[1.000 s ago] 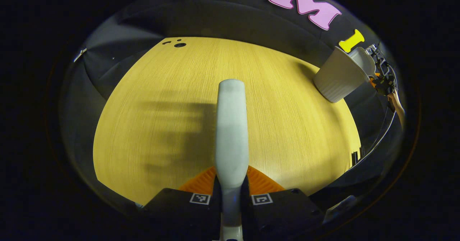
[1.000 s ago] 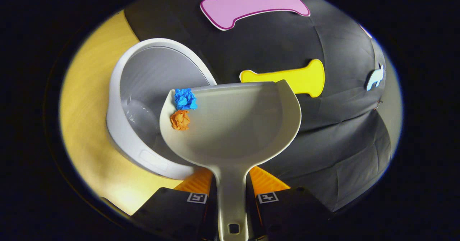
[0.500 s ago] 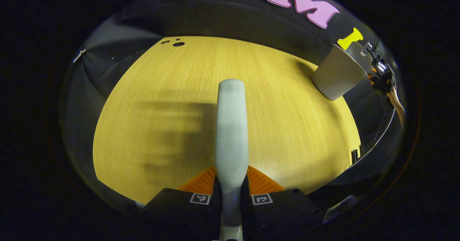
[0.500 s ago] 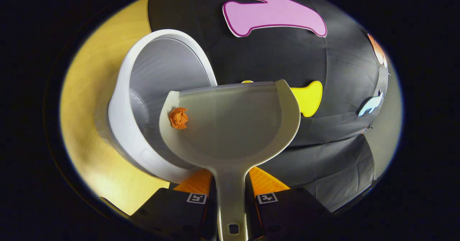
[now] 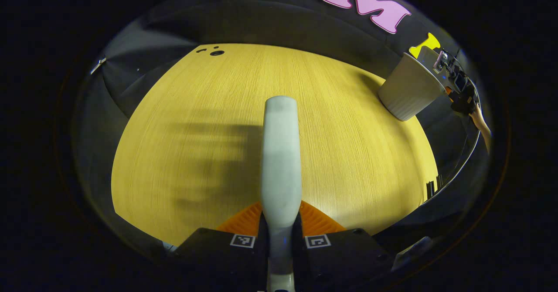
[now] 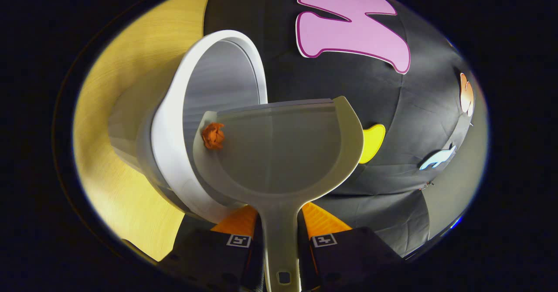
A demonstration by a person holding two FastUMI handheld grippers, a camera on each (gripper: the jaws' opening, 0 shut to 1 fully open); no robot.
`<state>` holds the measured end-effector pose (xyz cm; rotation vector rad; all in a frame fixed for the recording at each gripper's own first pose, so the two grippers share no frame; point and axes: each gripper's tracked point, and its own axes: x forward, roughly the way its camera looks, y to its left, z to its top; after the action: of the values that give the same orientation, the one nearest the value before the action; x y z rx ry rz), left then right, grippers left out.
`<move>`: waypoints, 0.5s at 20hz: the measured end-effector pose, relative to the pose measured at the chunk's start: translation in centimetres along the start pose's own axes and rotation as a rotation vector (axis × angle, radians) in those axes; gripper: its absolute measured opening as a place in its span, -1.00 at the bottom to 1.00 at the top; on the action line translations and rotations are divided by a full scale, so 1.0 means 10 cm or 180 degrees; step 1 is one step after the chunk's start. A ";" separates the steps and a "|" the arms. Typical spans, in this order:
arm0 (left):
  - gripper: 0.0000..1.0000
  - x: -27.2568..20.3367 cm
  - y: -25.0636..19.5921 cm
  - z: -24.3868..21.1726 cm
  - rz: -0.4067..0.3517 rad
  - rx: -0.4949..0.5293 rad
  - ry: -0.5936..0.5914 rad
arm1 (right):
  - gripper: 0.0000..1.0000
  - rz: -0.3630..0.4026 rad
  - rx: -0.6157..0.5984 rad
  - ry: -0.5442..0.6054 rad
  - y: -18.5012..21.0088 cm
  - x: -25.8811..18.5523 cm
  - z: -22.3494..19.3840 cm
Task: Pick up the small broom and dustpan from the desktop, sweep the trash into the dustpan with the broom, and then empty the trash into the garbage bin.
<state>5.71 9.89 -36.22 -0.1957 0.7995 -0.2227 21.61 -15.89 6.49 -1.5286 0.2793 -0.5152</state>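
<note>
My right gripper (image 6: 279,235) is shut on the handle of the pale grey dustpan (image 6: 283,152), which is tilted over the open mouth of the white garbage bin (image 6: 174,139). One crumpled orange paper ball (image 6: 213,135) clings to the pan's left rim, right at the bin's opening. My left gripper (image 5: 281,235) is shut on the pale broom handle (image 5: 281,152), which points out over the yellow wooden desktop (image 5: 209,109). In the left gripper view the bin (image 5: 407,93) stands at the far right of the desk, with the other gripper (image 5: 457,89) and a hand beside it.
The black booth cloth hangs close behind the bin. Small dark holes (image 5: 216,53) mark the desktop's far left corner. The broom's blurred shadow (image 5: 209,161) lies on the wood left of the handle.
The dustpan tipped further toward the bin. The blue paper ball slid off the pan and is gone from sight; the orange ball stayed at the rim. The left gripper barely moved.
</note>
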 end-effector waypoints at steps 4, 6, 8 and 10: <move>-0.46 -0.01 0.00 -0.01 0.0012 -0.0007 0.0002 | -0.29 0.0138 0.0159 0.0036 0.02 0.01 -0.03; -0.46 -0.01 0.00 0.00 0.0021 -0.0030 -0.0007 | -0.22 0.0310 0.0459 0.0156 0.06 0.05 -0.10; -0.46 -0.02 -0.01 0.00 0.0040 -0.0062 0.0003 | -0.28 0.0500 0.0891 0.0308 0.10 0.05 -0.14; -0.46 -0.04 -0.01 0.03 0.0057 -0.0081 -0.0004 | -0.23 0.0699 0.1334 0.0440 0.18 0.05 -0.18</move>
<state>5.66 9.91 -35.74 -0.2126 0.8027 -0.1956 21.42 -17.81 4.72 -1.0435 0.4131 -0.4706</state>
